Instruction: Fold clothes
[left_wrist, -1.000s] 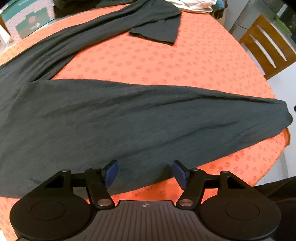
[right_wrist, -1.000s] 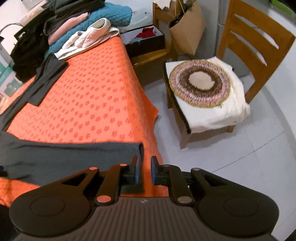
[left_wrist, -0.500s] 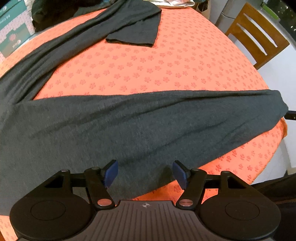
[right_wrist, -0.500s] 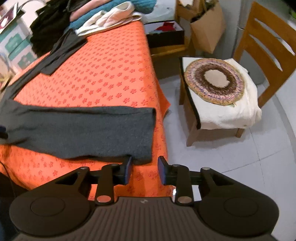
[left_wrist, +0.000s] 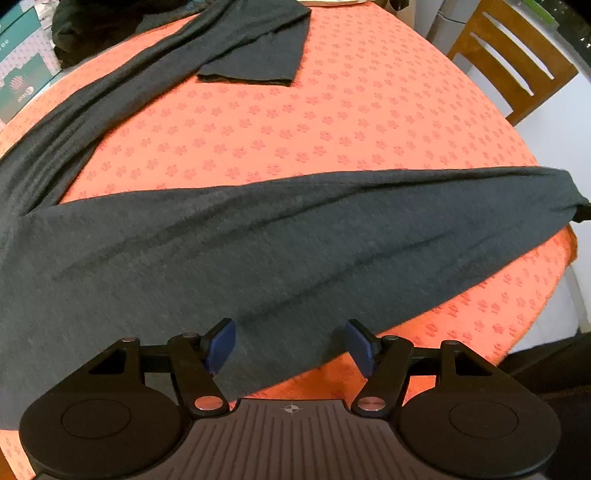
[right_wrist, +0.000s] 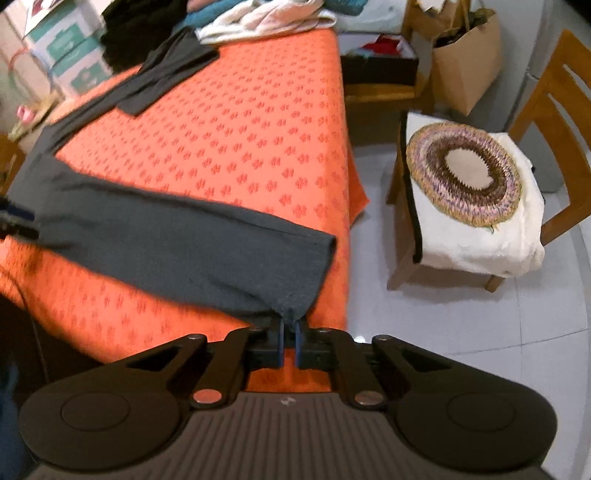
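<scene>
Dark grey trousers (left_wrist: 258, 240) lie spread on the orange patterned tablecloth (left_wrist: 332, 122). One leg stretches across the near side, and the other leg (left_wrist: 255, 48) runs to the far end. My left gripper (left_wrist: 291, 343) hovers open over the near leg's front edge, with cloth showing between its blue pads but not gripped. In the right wrist view, my right gripper (right_wrist: 290, 326) is shut on the hem corner of the near leg (right_wrist: 184, 243), at the table's right edge. That pinched corner is pulled into a small point.
A wooden chair with a round woven mat (right_wrist: 463, 173) on a white cushion stands right of the table. A pile of clothes (right_wrist: 258, 14) covers the far end. Boxes (right_wrist: 66, 48) sit at the far left, with a paper bag (right_wrist: 465, 55) and a dark box (right_wrist: 380, 62) beyond.
The right gripper stood slightly open at the hem half a second ago and is now shut on its corner. The near leg lies straighter. The left gripper stays open.
</scene>
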